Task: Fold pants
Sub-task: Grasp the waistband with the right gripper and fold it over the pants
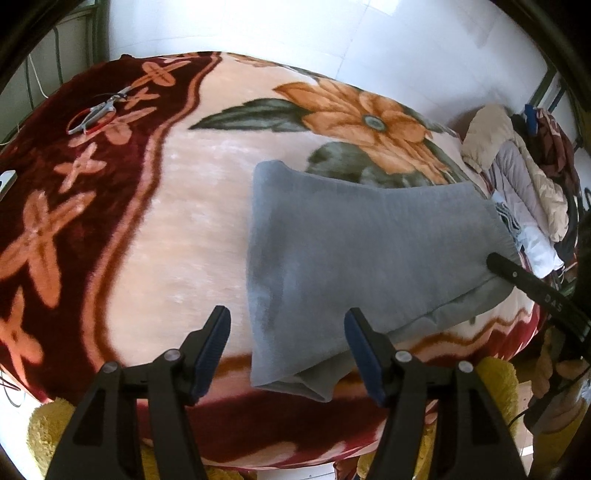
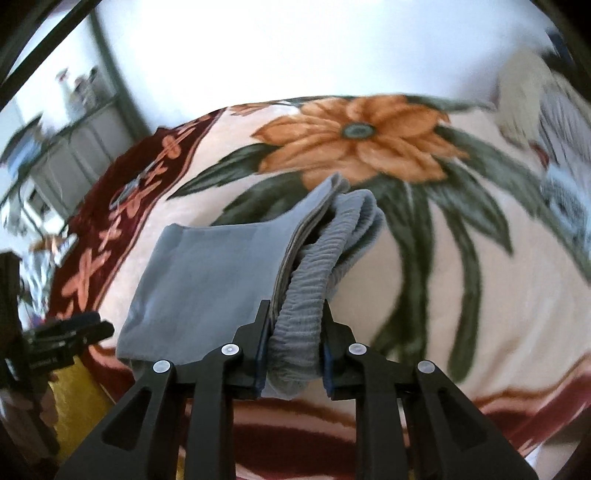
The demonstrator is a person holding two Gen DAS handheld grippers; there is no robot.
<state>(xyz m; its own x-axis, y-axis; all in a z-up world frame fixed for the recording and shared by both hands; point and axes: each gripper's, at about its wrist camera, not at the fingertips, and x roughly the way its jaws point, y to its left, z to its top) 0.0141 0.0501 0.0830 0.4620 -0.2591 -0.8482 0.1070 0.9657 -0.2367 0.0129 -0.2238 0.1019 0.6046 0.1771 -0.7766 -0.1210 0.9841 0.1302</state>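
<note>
Grey pants (image 1: 332, 251) lie folded on a floral blanket (image 1: 177, 221), with the lower fold near the front edge. My left gripper (image 1: 288, 317) hovers open above that near end, its blue pads well apart and not pressing the cloth. In the right wrist view my right gripper (image 2: 295, 314) is shut on the gathered elastic waistband (image 2: 310, 295) of the grey pants (image 2: 207, 280), which is raised off the blanket (image 2: 424, 277). The right gripper (image 1: 496, 261) also shows at the pants' right end in the left wrist view. The left gripper (image 2: 88, 326) sits at the far left of the right wrist view.
Small metal scissors with a red loop (image 1: 94, 114) lie on the blanket's dark red border at the far left. A pile of clothes (image 1: 517, 173) is heaped at the right end. Yellow fuzzy fabric (image 1: 495, 380) shows below the blanket's front edge. A white wall (image 1: 258, 29) stands behind.
</note>
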